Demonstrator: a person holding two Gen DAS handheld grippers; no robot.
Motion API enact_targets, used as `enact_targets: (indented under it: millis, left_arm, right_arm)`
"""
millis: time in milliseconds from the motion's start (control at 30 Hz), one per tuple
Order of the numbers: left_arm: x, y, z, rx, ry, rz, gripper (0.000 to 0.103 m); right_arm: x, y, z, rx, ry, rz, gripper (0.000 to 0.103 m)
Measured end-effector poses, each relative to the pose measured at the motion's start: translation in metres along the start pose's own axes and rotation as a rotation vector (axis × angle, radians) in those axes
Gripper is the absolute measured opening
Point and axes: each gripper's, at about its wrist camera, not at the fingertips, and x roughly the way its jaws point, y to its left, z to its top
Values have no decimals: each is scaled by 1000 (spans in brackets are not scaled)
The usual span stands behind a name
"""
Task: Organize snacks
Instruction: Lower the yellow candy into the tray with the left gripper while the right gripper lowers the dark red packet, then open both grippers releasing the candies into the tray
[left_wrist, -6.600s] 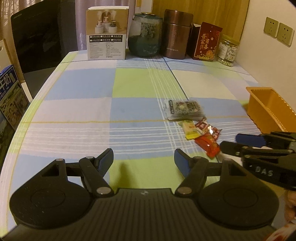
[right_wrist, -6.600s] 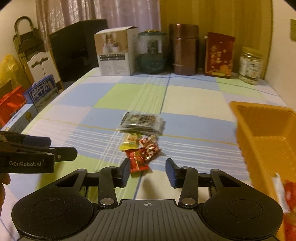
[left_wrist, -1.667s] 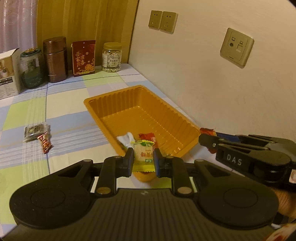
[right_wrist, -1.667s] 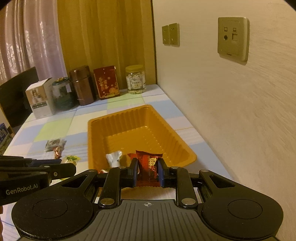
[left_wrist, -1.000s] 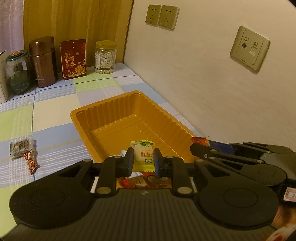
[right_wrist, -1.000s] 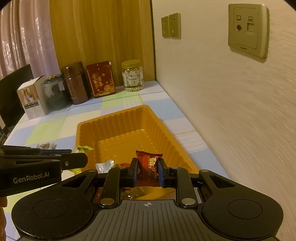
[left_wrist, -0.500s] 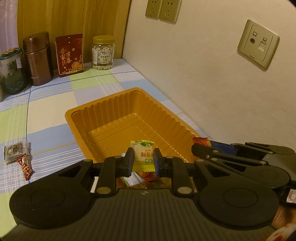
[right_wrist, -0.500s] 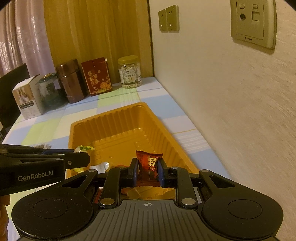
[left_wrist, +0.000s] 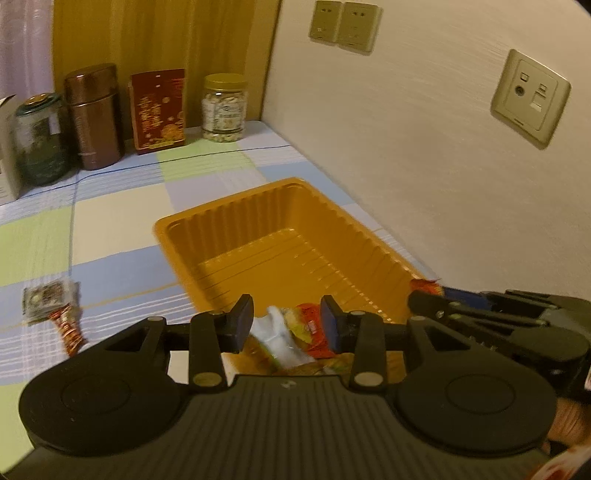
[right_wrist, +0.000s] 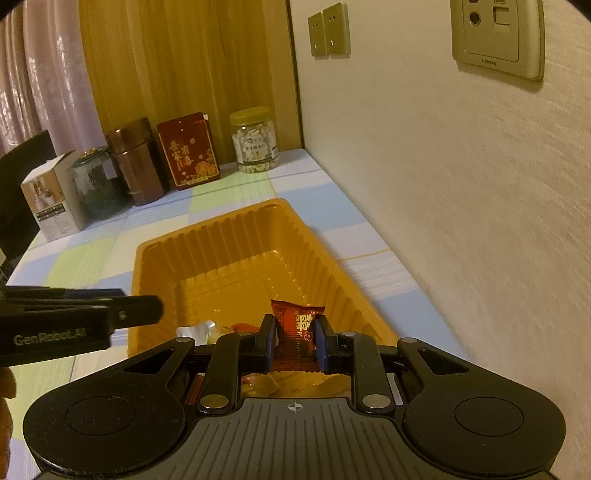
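An orange ribbed tray (left_wrist: 258, 214) (right_wrist: 221, 258) sits on the checked tablecloth by the wall. My left gripper (left_wrist: 287, 325) is open and empty over the tray's near end, above a small pile of wrapped snacks (left_wrist: 291, 336). My right gripper (right_wrist: 295, 341) is shut on a red snack packet (right_wrist: 297, 325) and holds it over the tray's near right corner. The right gripper also shows at the right of the left wrist view (left_wrist: 480, 325). A dark clear packet (left_wrist: 50, 295) and a red candy (left_wrist: 68, 330) lie on the cloth left of the tray.
A white box (right_wrist: 51, 199), a dark glass jar (left_wrist: 40, 147), a copper canister (left_wrist: 94, 114), a red packet (left_wrist: 159, 109) and a jar of nuts (left_wrist: 223, 107) line the table's far edge. The wall with sockets (left_wrist: 530, 96) runs close along the tray's right side.
My left gripper has opened and the yellow snack it held has dropped into the tray. My right gripper still holds the red packet, a little further over the tray.
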Motion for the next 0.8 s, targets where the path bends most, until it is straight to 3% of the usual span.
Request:
enact_targets:
  millis: [533,733,767,800]
  left_arm:
    - [-18,25,-17,-45,-9,62,39]
    - [-20,33,-21,-59,-5,67,39]
    - [-21,34,-22,-63,-4,66,39]
    - [-22,34,-23,-65,-4,66,39]
  right_arm:
    - [1,17,11,-17,-22,36,23]
    - [8,10,13,44,-32,95,23]
    - [8,8,12,56,-30,99,27]
    - [7,7,12,64,-34,99,38]
